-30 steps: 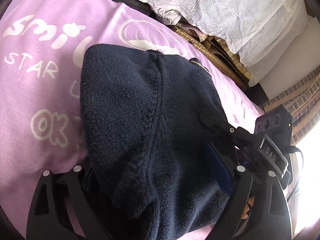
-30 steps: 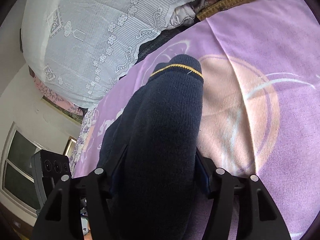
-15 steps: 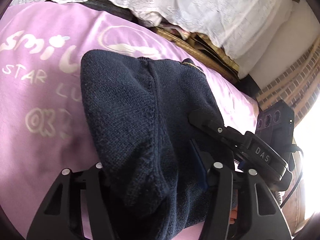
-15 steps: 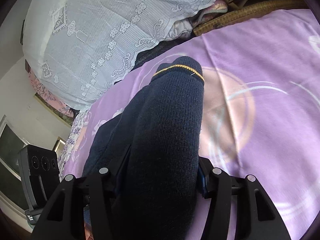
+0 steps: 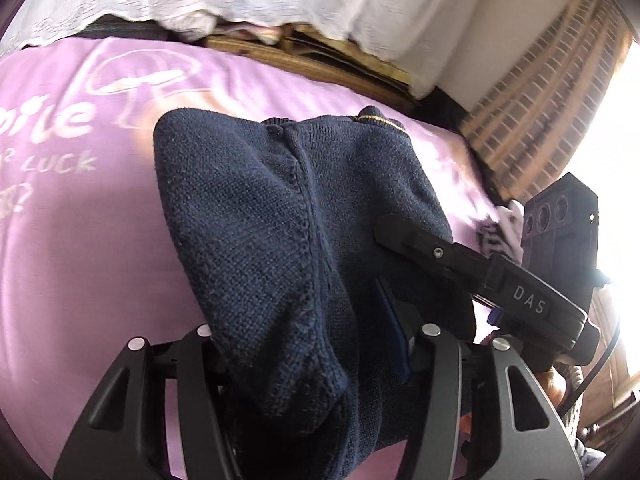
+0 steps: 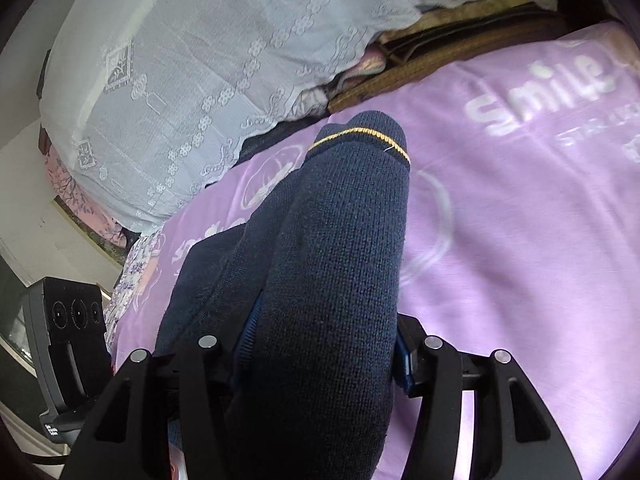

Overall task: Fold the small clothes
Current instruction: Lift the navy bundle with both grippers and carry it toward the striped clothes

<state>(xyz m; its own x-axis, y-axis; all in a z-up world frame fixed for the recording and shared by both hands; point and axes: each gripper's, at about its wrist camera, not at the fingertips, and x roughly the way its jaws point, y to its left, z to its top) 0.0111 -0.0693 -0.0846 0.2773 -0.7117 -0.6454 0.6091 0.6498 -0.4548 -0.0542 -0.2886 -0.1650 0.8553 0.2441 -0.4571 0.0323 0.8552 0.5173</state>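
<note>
Jaws of both grippers are clenching the navy knit sweater (image 5: pixel 280 240): the left gripper (image 5: pixel 316 360) is pinching a bunched fold, the right gripper (image 6: pixel 320 356) is gripping a sleeve with a yellow-striped cuff (image 6: pixel 360 136). Its far end is resting on the purple bedsheet (image 6: pixel 520 240), near white lace fabric (image 6: pixel 200 60).
</note>
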